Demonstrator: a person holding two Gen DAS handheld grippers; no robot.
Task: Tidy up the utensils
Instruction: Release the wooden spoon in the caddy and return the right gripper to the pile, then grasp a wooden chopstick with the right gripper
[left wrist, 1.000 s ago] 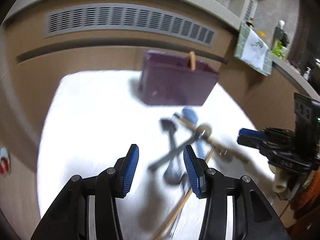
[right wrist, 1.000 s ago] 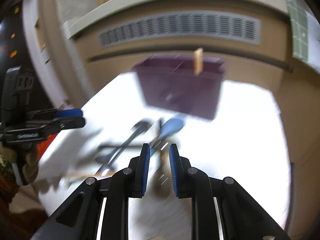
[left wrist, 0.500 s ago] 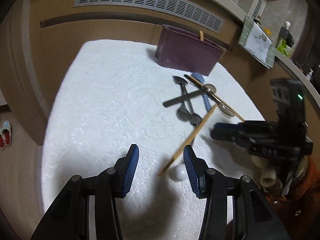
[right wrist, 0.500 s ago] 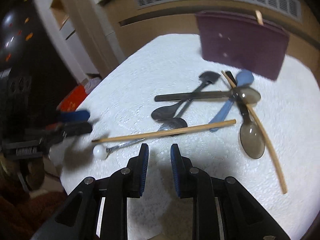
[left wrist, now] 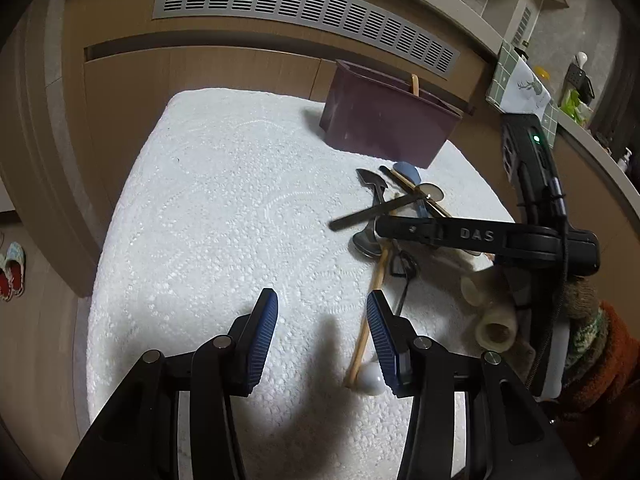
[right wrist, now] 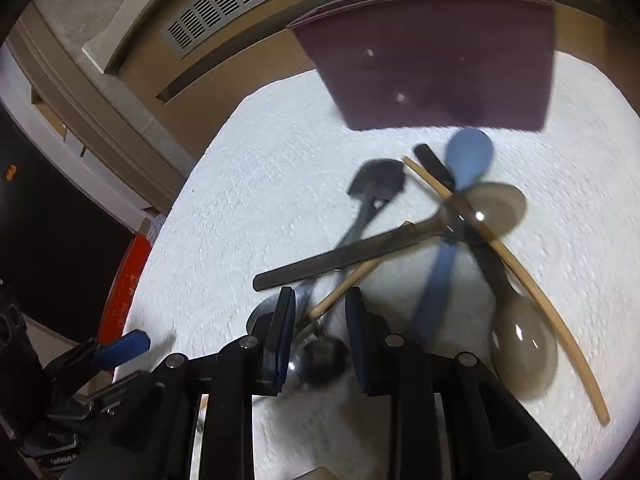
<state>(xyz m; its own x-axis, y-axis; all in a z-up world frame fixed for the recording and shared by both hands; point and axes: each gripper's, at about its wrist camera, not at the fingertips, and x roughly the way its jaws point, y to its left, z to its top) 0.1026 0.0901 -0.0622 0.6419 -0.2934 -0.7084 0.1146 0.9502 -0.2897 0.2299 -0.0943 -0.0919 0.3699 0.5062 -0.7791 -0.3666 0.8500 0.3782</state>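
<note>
Straddling a slim wooden chopstick (right wrist: 344, 286), right gripper (right wrist: 320, 320) just widened.

Seen from the left wrist, the long black arm of the right gripper (left wrist: 452, 234) is covering the middle of the crossed pile of spoons and sticks near the dark purple rectangular plastic bin (left wrist: 384, 124). In the right wrist view, motion blur is smearing the pale blue plastic spoon (right wrist: 460, 200), and the bin's top corner is running off the frame.
</note>
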